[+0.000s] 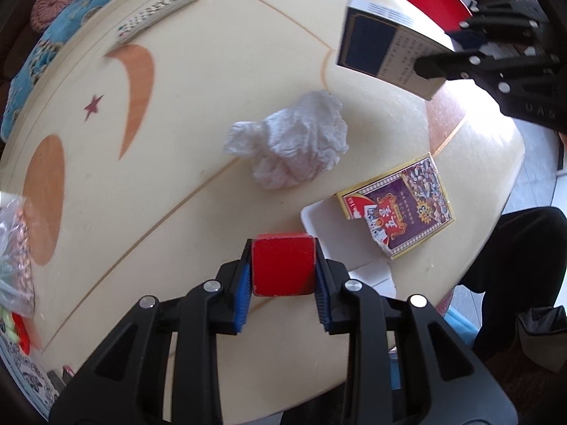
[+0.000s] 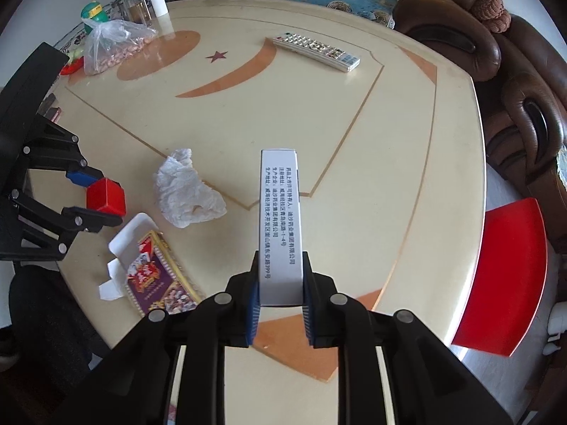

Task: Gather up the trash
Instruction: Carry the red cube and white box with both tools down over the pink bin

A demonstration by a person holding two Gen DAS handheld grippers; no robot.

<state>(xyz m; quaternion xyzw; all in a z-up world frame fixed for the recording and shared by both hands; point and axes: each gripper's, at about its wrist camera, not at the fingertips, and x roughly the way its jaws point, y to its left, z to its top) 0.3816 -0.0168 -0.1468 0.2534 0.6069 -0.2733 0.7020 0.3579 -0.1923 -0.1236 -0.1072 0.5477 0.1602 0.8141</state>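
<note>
right hand-held gripper [image 2: 280,304] | clamps white box [image 2: 280,226] | above table [image 2: 354,163]

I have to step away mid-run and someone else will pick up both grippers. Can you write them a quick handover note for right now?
Left gripper: shut on a small red box, held above the table.
Right gripper: shut on a long white and navy box, also lifted.
Still on the table: crumpled tissue in the middle, torn purple and yellow carton near the edge by the left gripper.
Done: two pieces picked up. Left: drop both, then collect the tissue and carton. A dark bin may sit on the floor beyond the table edge. The remote isn't trash.
</note>
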